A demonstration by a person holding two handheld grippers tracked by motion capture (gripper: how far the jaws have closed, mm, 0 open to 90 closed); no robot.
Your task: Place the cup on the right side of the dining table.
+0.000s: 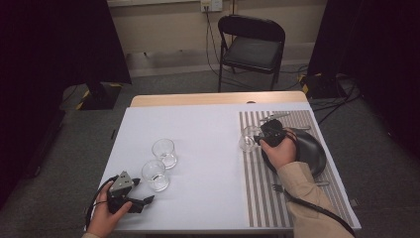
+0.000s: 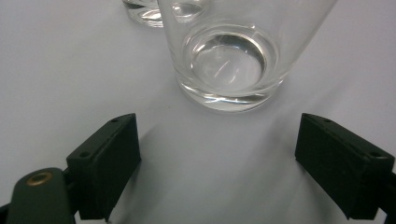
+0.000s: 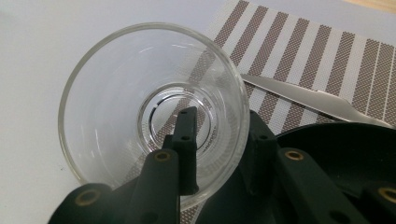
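setting tumblers at a place setting; step in hand judged to be the release of one glass at the mat's left edge.

item: right gripper (image 3: 219, 140) — one jaw inside the glass (image 3: 154, 107), the other outside its wall, close on it. whether the pads press the wall cannot be told. glass stands upright on the striped placemat (image 1: 297, 121), just beside the dark plate (image 1: 314, 148), with a knife (image 3: 303, 95) lying beyond.

item: left gripper (image 2: 219, 154) — jaws spread wide, nothing between them, resting low on the white table (image 1: 198, 124). near tumbler (image 2: 229, 60) stands just ahead of the jaw tips, apart from them; far tumbler (image 1: 164, 151) just behind it.

next move, judged: part the right jaws fully and lift straight up so the rim is not dragged; left gripper then advances to straddle the near tumbler's wall.
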